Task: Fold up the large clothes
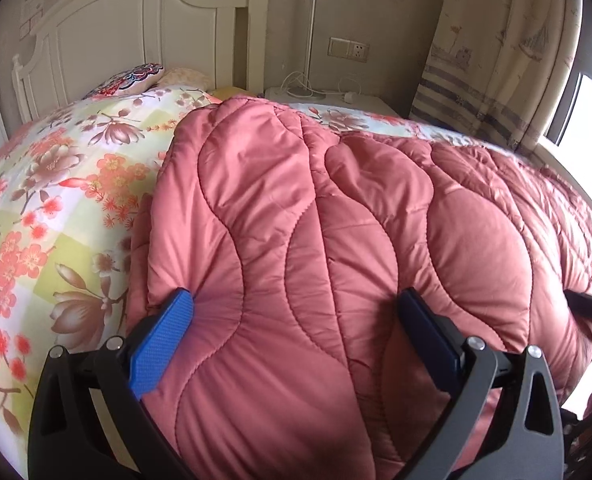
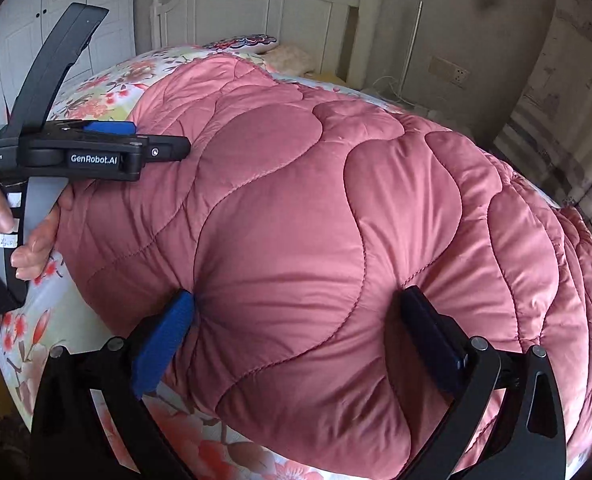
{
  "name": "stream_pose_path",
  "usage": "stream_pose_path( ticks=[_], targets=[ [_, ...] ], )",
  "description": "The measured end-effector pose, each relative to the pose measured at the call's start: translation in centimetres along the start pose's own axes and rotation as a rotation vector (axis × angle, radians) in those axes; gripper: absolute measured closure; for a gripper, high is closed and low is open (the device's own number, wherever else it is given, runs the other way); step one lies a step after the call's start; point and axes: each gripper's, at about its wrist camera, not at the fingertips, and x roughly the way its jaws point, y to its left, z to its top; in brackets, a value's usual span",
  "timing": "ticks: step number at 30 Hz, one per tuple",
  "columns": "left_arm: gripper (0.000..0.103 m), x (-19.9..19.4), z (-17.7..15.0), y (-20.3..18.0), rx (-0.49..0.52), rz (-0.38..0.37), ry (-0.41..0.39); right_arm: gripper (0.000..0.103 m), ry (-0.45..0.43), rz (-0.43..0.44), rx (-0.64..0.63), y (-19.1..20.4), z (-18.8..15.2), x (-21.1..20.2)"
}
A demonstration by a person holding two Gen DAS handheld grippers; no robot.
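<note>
Both your left gripper [image 1: 296, 312] and right gripper [image 2: 298, 312] straddle the pink quilt [image 1: 336, 208] wide-jawed, unclamped, so its puffy edge may slip out.

home bedroom, bed headboard [image 1: 108, 20], curtain [image 1: 496, 48]

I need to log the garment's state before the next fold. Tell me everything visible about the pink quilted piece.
The pink quilt is puffy, satin-like fabric stitched in wavy lines into padded lobes. It lies bunched and mounded on the floral bedsheet, its far edge toward the headboard. Both grippers press into its near edge, jaws spread wide with fabric bulging between them: the left gripper and the right gripper. Creases radiate from each blue pad. Its full shape cannot be made out.
</note>
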Motion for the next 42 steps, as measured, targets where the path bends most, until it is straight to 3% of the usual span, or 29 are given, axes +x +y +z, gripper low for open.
stream_pose_path(
  ticks=[2,4,7,11,13,17,20,22,25,27,31,35,39,42],
  targets=[
    [0.002,-0.1,0.0,-0.1,0.015,0.006,0.006,0.006,0.016,0.02,-0.014,-0.3,0.1,-0.9],
    [0.002,-0.2,-0.1,0.0,0.019,-0.001,0.008,0.006,-0.044,0.03,0.021,-2.1,0.3,-3.6],
    [0.002,-0.1,-0.1,0.4,0.016,-0.013,0.002,0.005,-0.117,-0.06,0.154,-7.7,-0.8,-6.9],
    [0.002,0.2,0.2,0.7,0.012,-0.034,0.004,0.005,0.004,-0.085,0.374,-14.8,-5.0,-5.0],
    [0.002,0.3,0.3,0.7,0.009,-0.03,0.01,0.004,-0.008,-0.038,0.372,-15.4,-7.1,-3.9],
    [0.002,-0.3,0.7,-0.1,0.037,0.034,0.03,0.005,0.022,-0.092,0.322,-14.7,-6.4,-4.2],
    [0.002,-1.5,0.6,-0.2,0.063,0.104,-0.006,0.005,-0.049,-0.125,0.363,-16.1,-5.9,-6.1],
    [0.002,-1.5,0.6,1.0,0.011,0.114,-0.003,0.005,-0.03,-0.145,0.396,-17.8,-6.8,-5.4],
    [0.004,-1.8,0.7,3.5,-0.168,0.049,0.027,0.004,-0.022,-0.084,0.414,-18.9,-8.1,-4.1],
    [0.006,-2.8,1.3,3.5,-0.217,0.039,0.002,0.005,-0.024,-0.077,0.402,-19.2,-7.8,-4.4],
    [0.004,-4.4,4.8,-1.1,-0.096,0.008,-0.072,0.005,-0.128,-0.007,0.528,-21.5,-8.3,-7.3],
    [0.003,-1.1,7.4,-7.1,0.083,0.062,-0.037,0.005,-0.193,-0.011,0.634,-23.4,-9.1,-8.7],
    [0.003,3.9,7.5,-8.8,0.097,0.043,0.058,0.005,-0.218,-0.008,0.741,-24.9,-10.5,-10.3],
    [0.002,5.4,6.5,-8.4,0.089,0.022,0.06,0.005,-0.229,0.01,0.817,-24.8,-13.0,-12.4]
  ],
)
